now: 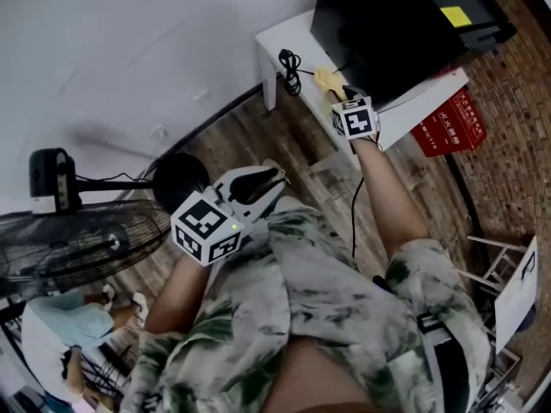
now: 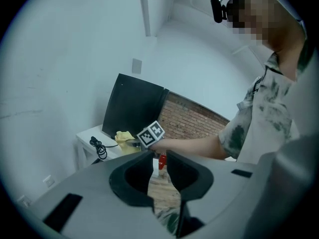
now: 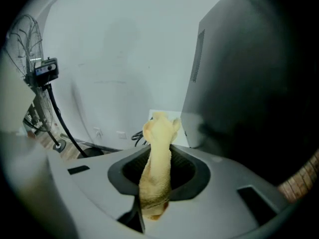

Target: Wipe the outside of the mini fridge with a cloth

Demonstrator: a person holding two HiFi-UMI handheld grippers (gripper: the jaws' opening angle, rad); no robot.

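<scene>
The black mini fridge (image 1: 396, 24) stands on a low white table (image 1: 293, 37) against the wall. My right gripper (image 1: 337, 91) reaches to the fridge's left front corner, shut on a yellow cloth (image 1: 327, 82). In the right gripper view the cloth (image 3: 157, 168) sticks up between the jaws, right beside the fridge's dark side (image 3: 249, 83). My left gripper (image 1: 274, 179) hangs back near my body with its jaws slightly apart and nothing between them. The left gripper view shows the fridge (image 2: 132, 106), the cloth (image 2: 124, 137) and the table (image 2: 92, 138) from afar.
A coiled black cable (image 1: 290, 63) lies on the table's left end. A red extinguisher box (image 1: 449, 123) stands on the wooden floor right of the table. A standing fan (image 1: 69, 231) is at the left, a white chair (image 1: 516, 282) at the right. Another person (image 1: 69, 334) sits at the lower left.
</scene>
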